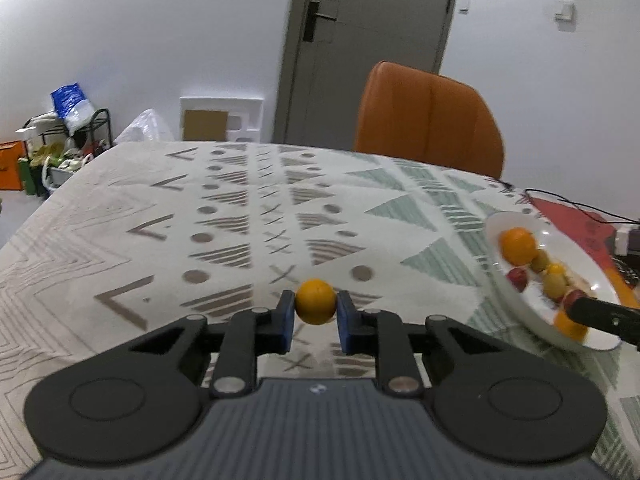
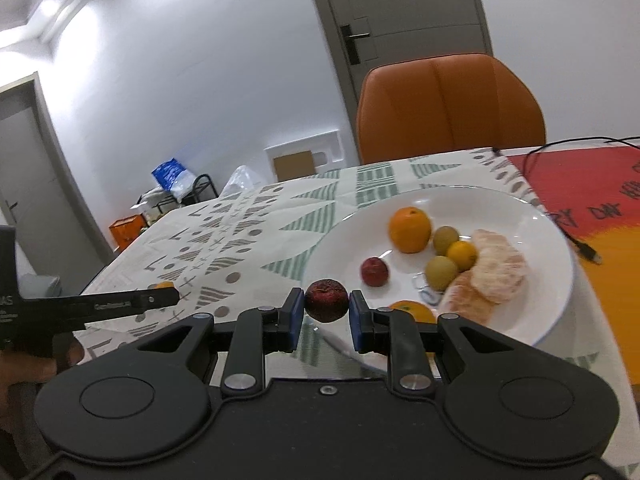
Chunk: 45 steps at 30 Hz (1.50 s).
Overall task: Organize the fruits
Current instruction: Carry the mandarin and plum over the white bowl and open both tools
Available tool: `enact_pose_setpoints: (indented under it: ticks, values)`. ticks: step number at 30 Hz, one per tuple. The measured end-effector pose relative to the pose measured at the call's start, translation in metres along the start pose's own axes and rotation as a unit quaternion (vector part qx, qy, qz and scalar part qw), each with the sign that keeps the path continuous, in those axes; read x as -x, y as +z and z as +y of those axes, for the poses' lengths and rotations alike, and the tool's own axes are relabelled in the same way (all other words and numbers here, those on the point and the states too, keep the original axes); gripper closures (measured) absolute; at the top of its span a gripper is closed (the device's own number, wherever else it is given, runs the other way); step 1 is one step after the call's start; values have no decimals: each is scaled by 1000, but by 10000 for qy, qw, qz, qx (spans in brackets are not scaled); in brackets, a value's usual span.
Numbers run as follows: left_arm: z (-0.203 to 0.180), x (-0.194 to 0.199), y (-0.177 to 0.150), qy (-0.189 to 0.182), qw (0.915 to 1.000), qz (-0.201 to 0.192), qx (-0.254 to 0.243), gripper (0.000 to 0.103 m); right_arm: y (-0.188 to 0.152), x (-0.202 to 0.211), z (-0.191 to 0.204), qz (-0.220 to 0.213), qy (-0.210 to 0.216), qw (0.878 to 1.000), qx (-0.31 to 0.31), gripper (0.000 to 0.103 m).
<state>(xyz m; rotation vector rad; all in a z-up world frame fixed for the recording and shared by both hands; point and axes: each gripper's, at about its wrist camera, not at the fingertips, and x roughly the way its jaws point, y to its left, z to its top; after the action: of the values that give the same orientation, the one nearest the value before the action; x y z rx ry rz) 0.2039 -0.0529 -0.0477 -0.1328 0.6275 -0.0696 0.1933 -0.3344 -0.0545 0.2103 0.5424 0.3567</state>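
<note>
Both grippers are loaded right now. Left gripper (image 1: 316,308) is clamped on a small orange fruit (image 1: 315,301), blue pads pressing it from both sides, over the patterned cloth of the worktop (image 1: 120,240), roughly mid-worktop & well left of the plate. Right gripper (image 2: 325,307) is clamped narrow on a dark red wrinkled fruit (image 2: 327,300), prob. a dried date or similar, sitting at the near-left rim of the white plate (image 2: 352,224); can't tell if it's just above the rim or a bit outside it. The plate sits toward the right side of the worktop, partly next to a red/orange mat (image 2: 592,200) at the right edge. Already in the plate: a big orange (image 2: 410,230), a red fruit (image 2: 374,271), two greenish-yellow round ones (image 2: 441,272), a small orange one (image 2: 462,255), peeled citrus segments (image 2: 498,268) and another orange piece (image 2: 412,310) near the front rim, partly hidden by the gripper. So judging by that, most fruit is gathered; no loose fruit shows on the cloth apart from the one in the left gripper, though the near edge is hidden by the gripper bodies. What's left, I'd say: get both held fruits into the plate w/o knocking the pile, right one first since it's almost there. An orange chair (image 1: 428,120) stands behind the far edge; a cable (image 2: 560,148) runs over the mat.
</note>
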Motion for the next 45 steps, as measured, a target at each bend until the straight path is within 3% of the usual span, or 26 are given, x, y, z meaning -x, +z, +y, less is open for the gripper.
enact_pose_setpoints:
  ticks: [15, 21, 23, 45]
  values:
    - [-39, 13, 18, -384, 9981, -288, -389, 82, 14, 2, -27, -216, -282, 9994, -62, 80]
    - [-54, 13, 20, -507, 9971, -298, -475, 82, 18, -1, -33, -239, -363, 9991, -18, 80]
    - [-59, 13, 20, -547, 9967, -303, -511, 82, 17, -2, -35, -186, -371, 9991, -24, 73]
    - [-126, 5, 18, -1047, 9896, -217, -964, 82, -1, 39, -65, -430, -409, 9976, -361, 73]
